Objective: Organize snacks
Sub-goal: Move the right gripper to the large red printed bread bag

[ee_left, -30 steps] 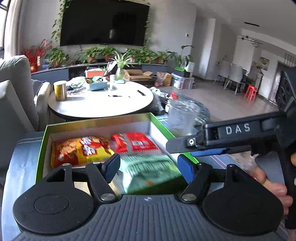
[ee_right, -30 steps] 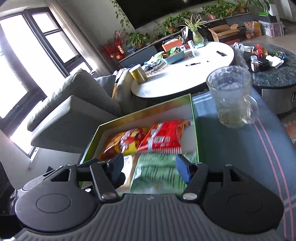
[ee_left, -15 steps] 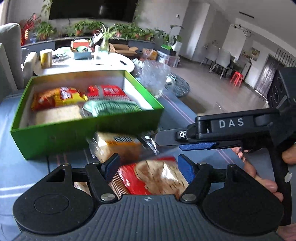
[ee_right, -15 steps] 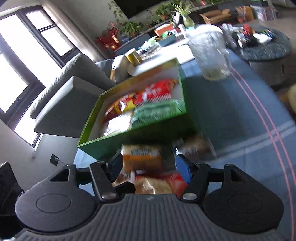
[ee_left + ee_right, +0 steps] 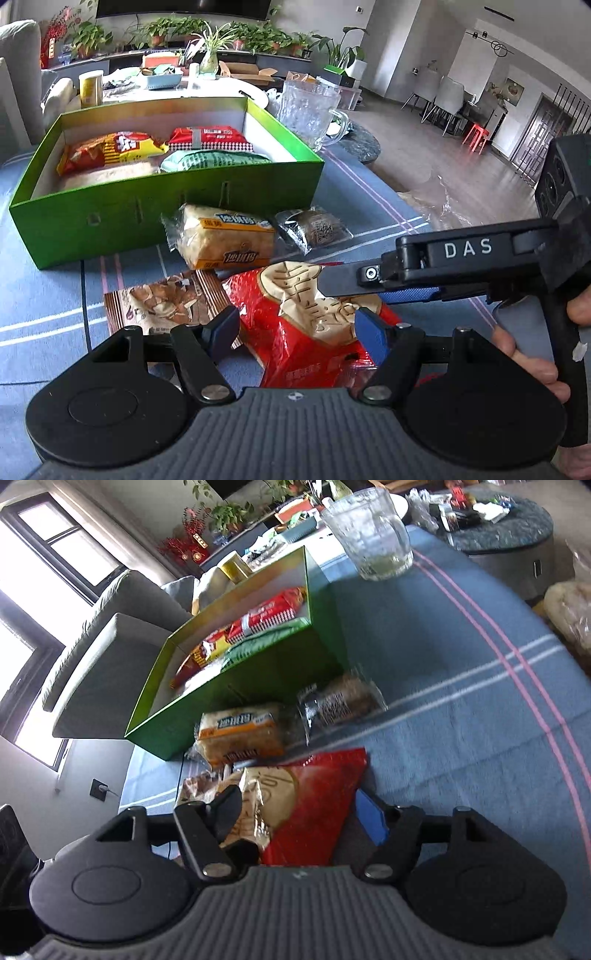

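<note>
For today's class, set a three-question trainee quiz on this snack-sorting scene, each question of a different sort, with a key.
1. True or false: the green box is empty.
2. How many snack packs lie loose on the blue cloth in front of the box?
3. Which pack lies between the right gripper fingers: A) red bag, B) bread pack, C) dark clear-wrapped cake?

Key: 1 false, packs lie inside. 2 four. 3 A, and the fingers, just opened wider, stand clear of it.

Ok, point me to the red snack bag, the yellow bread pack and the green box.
red snack bag (image 5: pixel 295 332), left wrist view, on its crinkled front panel.
yellow bread pack (image 5: pixel 225 242), left wrist view, on the middle of its wrapper.
green box (image 5: pixel 184 201), left wrist view, on its near outer wall.
</note>
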### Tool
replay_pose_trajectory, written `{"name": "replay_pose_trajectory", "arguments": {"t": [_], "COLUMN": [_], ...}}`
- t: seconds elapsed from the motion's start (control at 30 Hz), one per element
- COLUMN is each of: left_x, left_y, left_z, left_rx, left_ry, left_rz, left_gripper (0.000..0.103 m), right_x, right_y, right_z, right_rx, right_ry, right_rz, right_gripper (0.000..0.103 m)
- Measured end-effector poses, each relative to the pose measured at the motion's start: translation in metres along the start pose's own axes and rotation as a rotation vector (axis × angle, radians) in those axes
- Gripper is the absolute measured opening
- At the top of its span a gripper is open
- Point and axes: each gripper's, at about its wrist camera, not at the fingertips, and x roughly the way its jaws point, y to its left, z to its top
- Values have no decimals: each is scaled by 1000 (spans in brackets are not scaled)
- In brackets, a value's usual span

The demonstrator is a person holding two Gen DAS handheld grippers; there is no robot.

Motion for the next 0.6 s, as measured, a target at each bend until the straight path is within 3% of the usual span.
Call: {"name": "replay_pose_trajectory", "arguments": {"t": [0.37,0.6], "left_x": [-4,5], "left_y": [2,5], "left_z": [-3,-3], "left_rx": [-13,-41], "left_ry": [-3,6], "left_rz": [4,2], "left_gripper": [66,66], "right_x": [8,9], "right_y": [5,6], "right_z": [-9,-8], "right_rx": [-108,-85], "right_ry": [-32,-31], "right_rz": [-59,-63], "right_gripper": [78,78]}}
